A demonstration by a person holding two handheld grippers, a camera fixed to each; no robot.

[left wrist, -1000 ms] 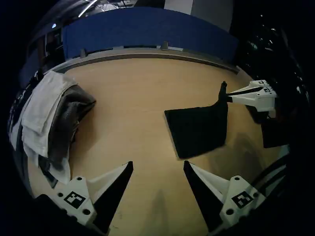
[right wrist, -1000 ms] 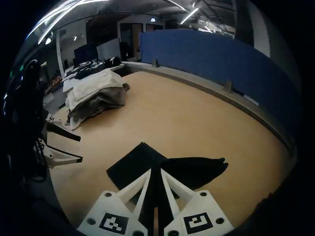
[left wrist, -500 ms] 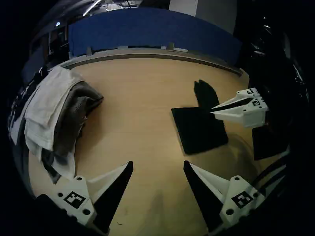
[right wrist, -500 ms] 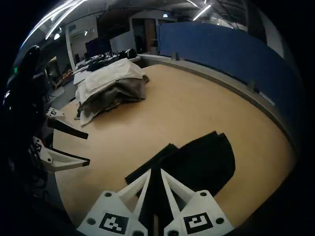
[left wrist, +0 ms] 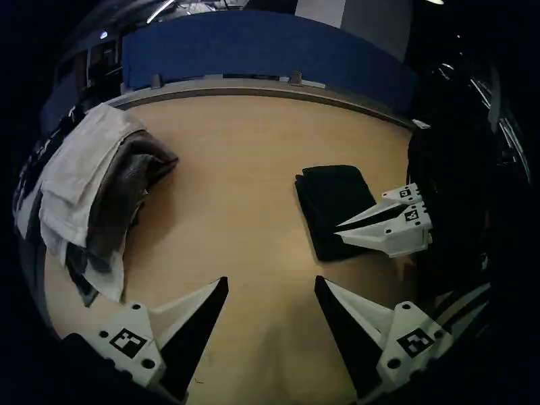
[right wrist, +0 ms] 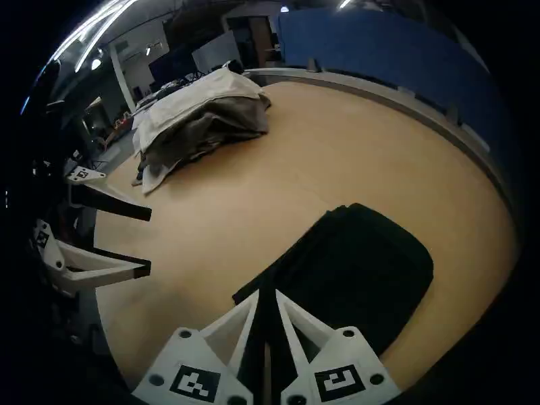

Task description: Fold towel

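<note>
- I am looking along the left gripper (left wrist: 270,280) in the left gripper view. Its jaws are standing wide apart and gripping nothing, with bare desk (left wrist: 236,148) showing between them.
- The towel (left wrist: 334,202) is black and folded into a thick rectangle. It is lying flat on the desk, ahead of the left jaws and off to their right.
- The right gripper (left wrist: 337,229) is reaching in from the right of the left jaws. Its tips are sitting at the towel's near right edge.
- In the right gripper view, the right jaws are pressing almost together. Dark cloth from the towel's near edge is running in between the two fingers, so I am reading this as a pinch on the towel.
- From that view the towel is spreading out ahead of the right jaws and to their right. Its stacked layers are showing along its left side.
- The left gripper is appearing far to the left of the right jaws, open and well apart from the towel.
- A pile (left wrist: 88,182) of white and grey-brown cloth is sitting ahead of the left jaws and far to their left, well apart from the towel.
- A blue partition (left wrist: 270,47) is running along the desk's far edge, beyond both pairs of jaws.
</note>
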